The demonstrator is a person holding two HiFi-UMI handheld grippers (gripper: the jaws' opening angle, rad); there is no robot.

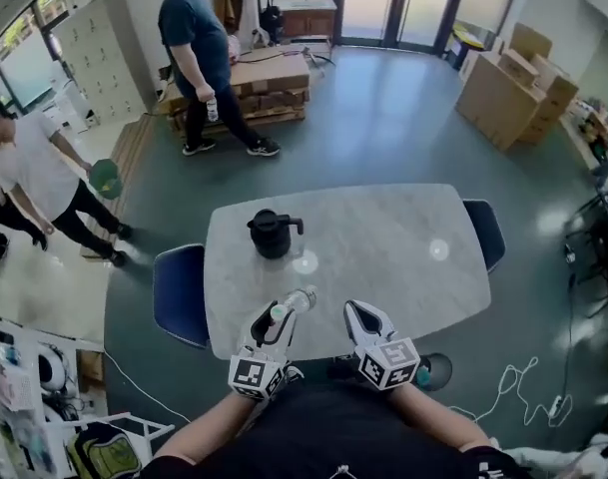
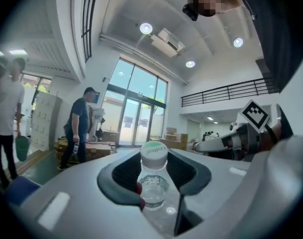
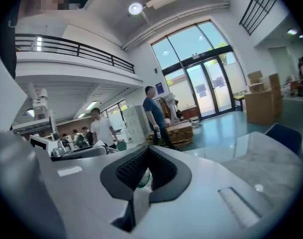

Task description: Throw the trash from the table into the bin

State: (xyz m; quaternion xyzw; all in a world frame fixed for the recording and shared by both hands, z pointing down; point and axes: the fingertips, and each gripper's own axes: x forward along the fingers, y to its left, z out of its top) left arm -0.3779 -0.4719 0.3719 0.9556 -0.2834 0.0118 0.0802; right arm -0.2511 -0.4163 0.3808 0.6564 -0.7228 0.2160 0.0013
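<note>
Table [image 1: 383, 252] with jug [image 1: 272, 236] on teal floor [image 1: 383, 118]; left gripper [image 1: 281, 319] jaws tight on bottle [image 2: 153, 178], right gripper [image 1: 361, 314] jaws together.

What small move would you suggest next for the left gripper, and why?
Probably swing the left gripper off the grey marble-look table towards the bin, which I cannot make out here: its jaws are shut on the clear white-capped plastic bottle.

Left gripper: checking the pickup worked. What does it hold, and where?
The left gripper holds a clear plastic bottle by its upper body, just below the cap.
</note>
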